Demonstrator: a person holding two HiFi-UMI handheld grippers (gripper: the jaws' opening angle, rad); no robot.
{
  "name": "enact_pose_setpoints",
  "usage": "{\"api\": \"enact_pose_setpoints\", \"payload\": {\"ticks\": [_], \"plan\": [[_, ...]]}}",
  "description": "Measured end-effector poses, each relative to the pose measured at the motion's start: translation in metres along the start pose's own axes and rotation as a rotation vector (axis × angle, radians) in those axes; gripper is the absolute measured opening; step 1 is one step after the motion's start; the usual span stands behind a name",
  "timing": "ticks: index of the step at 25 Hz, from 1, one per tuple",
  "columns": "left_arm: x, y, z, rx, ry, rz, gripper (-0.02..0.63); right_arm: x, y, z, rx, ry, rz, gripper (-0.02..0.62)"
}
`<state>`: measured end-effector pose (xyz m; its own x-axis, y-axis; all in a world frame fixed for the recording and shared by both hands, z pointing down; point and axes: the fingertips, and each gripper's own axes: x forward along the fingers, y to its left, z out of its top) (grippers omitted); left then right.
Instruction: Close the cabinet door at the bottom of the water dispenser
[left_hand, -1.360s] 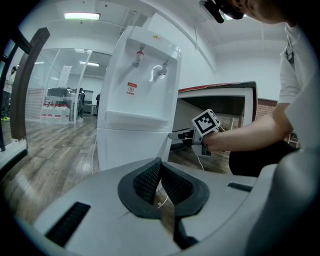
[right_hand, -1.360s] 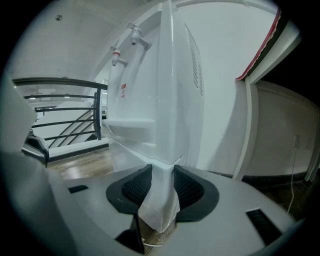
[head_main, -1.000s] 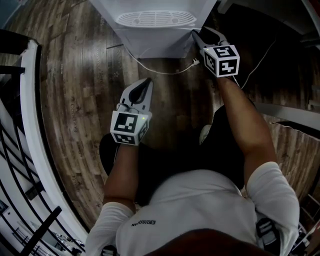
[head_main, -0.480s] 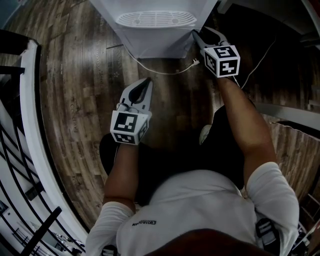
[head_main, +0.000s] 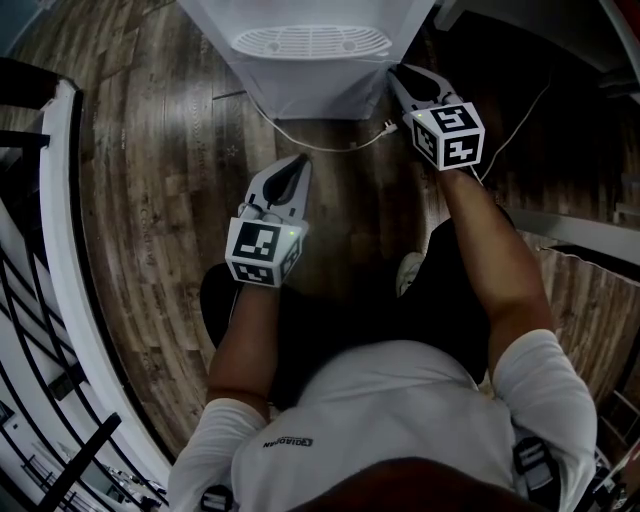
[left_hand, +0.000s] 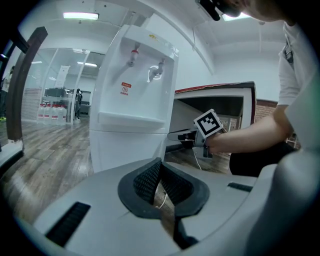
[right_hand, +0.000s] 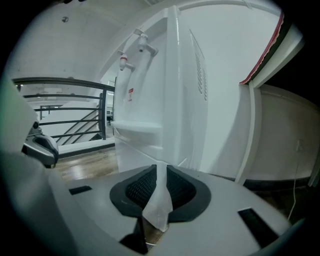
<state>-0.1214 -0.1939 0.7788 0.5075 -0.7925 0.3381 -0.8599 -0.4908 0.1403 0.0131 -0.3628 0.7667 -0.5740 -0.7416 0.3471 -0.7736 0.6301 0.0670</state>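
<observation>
**Writing**
- The water dispenser (left_hand: 131, 107) carries 1 small label (left_hand: 125, 89) with a red prohibition circle, under the taps. The print below the circle is too small to read.
- A faint yellowish line of print on its top edge is also unreadable.
- The 2 marker cubes (head_main: 262, 252) (head_main: 450, 133) show black-and-white squares only, no letters.

**Since 1 second ago**
- Your right gripper (head_main: 393, 70) has just been closing. Its jaws now stand narrow, with the pads pressed on the thin white edge of the cabinet door (right_hand: 159, 200).
- In the head view, its cube sits slightly nearer you and a touch more tilted.
- Your left gripper (head_main: 297, 162) is where it was, over the wood floor (head_main: 170, 170), pointing toward the dispenser.

**Door position**
- It is low at the dispenser's front right corner, beside the side panel with the vent slots (right_hand: 198, 60).
- No view shows how far it stands ajar.

**Left gripper**
- The jaws are together at the tips with nothing between them. Only floor and cable show through the gap behind the tips.

**Counts**
- 1 dispenser
- 2 taps: 1 red-topped (left_hand: 134, 52) and 1 other (left_hand: 156, 73)
- 1 drip grille (head_main: 312, 41)
- 2 grippers
- 2 cubes
- 1 white cable (head_main: 330, 142) on the floor below the dispenser's front
- 1 dark railing (right_hand: 65, 87) on your left
</observation>
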Motion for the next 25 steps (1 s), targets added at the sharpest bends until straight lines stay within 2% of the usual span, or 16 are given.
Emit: {"api": "enact_pose_setpoints", "payload": {"ticks": [6, 12, 15, 22, 25], "plan": [[-0.001, 0.009, -0.012, -0.032, 0.034, 0.054, -0.005, 0.000, 0.018, -0.005, 0.053, 0.021, 0.067, 0.025], [-0.017, 0.011, -0.002, -0.042, 0.019, 0.103, -0.005, -0.017, 0.062, 0.002, 0.040, 0.074, 0.210, 0.023], [-0.028, 0.011, 0.023, -0.012, 0.008, 0.127, -0.005, -0.035, 0.083, 0.017, 0.050, 0.098, 0.268, 0.023], [-0.062, -0.006, 0.113, -0.042, -0.022, 0.116, -0.005, -0.102, 0.118, 0.093, 0.164, 0.085, 0.301, 0.023], [-0.080, -0.022, 0.154, -0.057, -0.010, 0.100, -0.005, -0.128, 0.126, 0.121, 0.165, 0.115, 0.313, 0.023]]}}
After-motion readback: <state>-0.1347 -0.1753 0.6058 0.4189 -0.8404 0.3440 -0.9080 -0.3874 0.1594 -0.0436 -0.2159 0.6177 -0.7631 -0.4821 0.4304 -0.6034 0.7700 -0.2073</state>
